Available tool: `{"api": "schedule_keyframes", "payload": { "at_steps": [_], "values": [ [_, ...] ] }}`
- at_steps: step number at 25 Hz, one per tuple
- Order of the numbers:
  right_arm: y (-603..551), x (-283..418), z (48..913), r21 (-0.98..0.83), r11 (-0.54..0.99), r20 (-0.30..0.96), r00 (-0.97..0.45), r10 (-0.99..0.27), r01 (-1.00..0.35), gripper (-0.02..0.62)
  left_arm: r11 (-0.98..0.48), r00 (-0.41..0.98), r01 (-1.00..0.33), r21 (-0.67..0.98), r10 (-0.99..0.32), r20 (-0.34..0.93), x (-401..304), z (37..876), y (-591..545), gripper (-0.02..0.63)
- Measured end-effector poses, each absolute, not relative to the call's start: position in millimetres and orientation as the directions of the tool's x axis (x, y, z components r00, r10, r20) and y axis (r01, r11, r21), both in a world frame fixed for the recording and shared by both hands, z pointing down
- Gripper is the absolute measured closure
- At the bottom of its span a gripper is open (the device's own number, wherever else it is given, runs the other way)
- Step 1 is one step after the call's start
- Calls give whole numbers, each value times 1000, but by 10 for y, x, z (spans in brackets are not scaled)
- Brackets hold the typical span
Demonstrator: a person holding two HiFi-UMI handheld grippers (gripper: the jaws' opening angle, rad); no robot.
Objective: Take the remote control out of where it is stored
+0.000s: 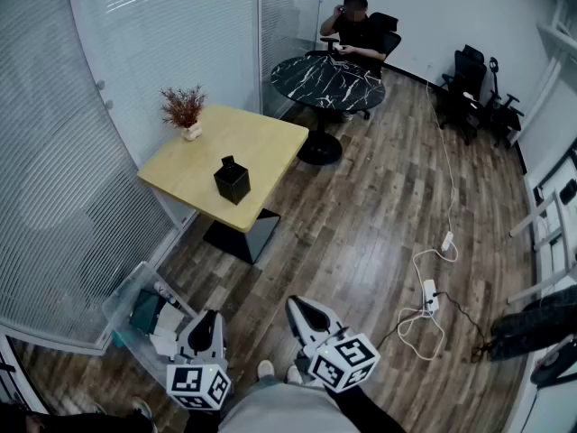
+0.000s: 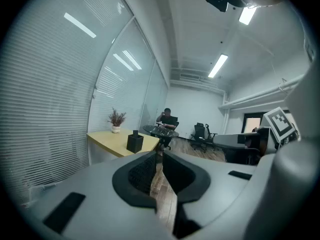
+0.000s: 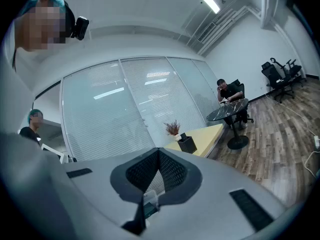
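Observation:
A black open-topped box (image 1: 233, 180) stands on the yellow wooden table (image 1: 266, 142), with a dark thing poking out of its top; I cannot tell whether that is the remote control. The box also shows far off in the left gripper view (image 2: 135, 142) and in the right gripper view (image 3: 187, 144). My left gripper (image 1: 213, 317) and right gripper (image 1: 296, 307) hang low over the wood floor, well short of the table. Both are shut with nothing between the pads (image 2: 159, 153) (image 3: 158, 150).
A potted dried plant (image 1: 184, 111) sits at the table's far corner. A clear plastic bin (image 1: 144, 318) of items lies by the blinds at left. A power strip and cable (image 1: 430, 294) trail on the floor at right. A person (image 1: 356, 30) sits at a round black table (image 1: 327, 82).

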State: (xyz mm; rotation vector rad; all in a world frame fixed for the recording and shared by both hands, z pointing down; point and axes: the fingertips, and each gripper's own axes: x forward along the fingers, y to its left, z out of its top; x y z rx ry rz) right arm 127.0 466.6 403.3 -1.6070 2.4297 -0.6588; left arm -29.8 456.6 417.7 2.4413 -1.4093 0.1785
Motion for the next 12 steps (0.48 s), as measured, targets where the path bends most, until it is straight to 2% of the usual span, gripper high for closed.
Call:
{"api": "schedule_keyframes", "payload": {
  "at_steps": [12],
  "values": [
    [4617, 1145, 4079, -436, 334, 138, -429, -893, -836, 592, -465, 508, -860, 211, -822, 259, -391, 4186, 4524, 558]
  ]
}}
